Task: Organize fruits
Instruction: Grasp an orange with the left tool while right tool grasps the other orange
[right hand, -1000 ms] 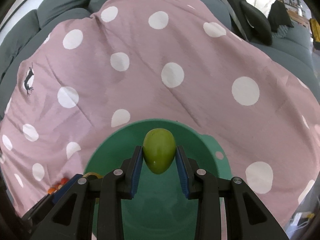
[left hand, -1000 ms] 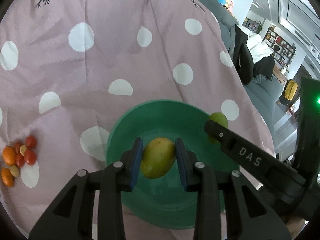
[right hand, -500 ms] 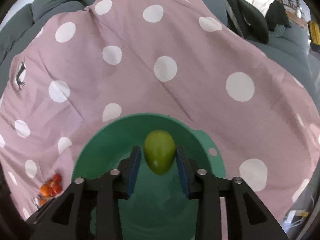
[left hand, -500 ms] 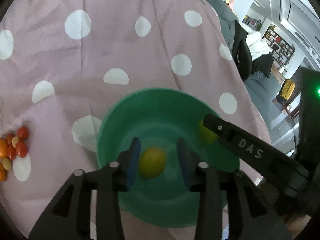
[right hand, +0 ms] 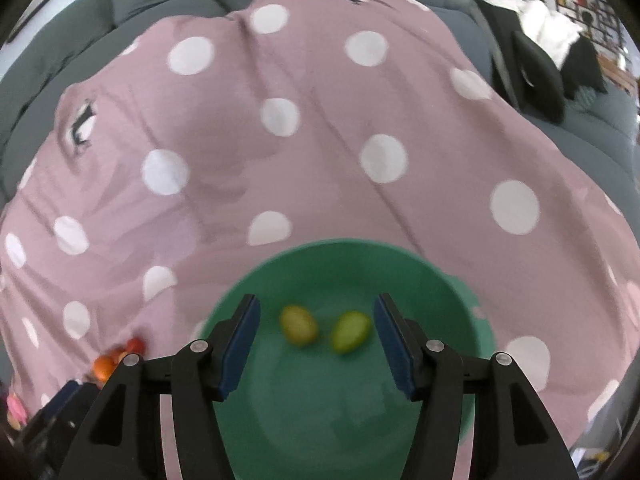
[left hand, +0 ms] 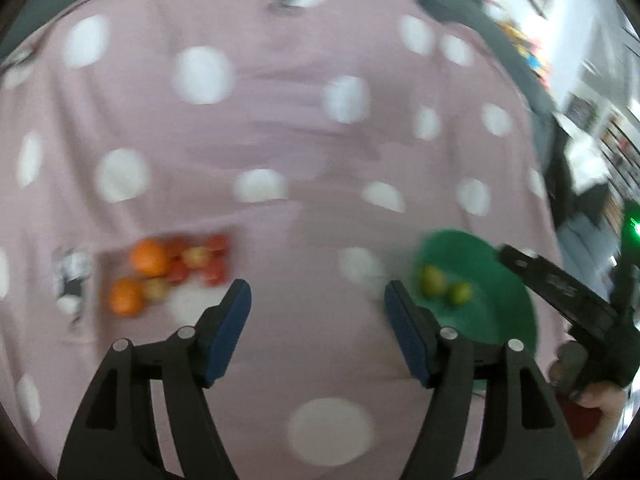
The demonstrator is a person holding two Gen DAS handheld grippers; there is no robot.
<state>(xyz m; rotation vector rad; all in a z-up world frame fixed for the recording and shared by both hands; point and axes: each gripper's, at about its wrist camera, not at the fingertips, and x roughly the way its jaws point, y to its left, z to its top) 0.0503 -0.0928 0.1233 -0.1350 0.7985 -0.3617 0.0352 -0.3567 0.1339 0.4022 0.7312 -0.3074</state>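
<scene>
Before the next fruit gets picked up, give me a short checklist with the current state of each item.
1. Left gripper empty, jaws just been opening: ok.
2. Right gripper empty, jaws just been opening, nothing pressed between the pads: ok.
3. Two green fruits lying inside the green bowl: ok.
4. Loose pile of oranges and tomatoes on the spotted cloth, in the left gripper's view: ok.
5. Which fruit in the pile is free to grip: cannot tell, picture blurred.
</scene>
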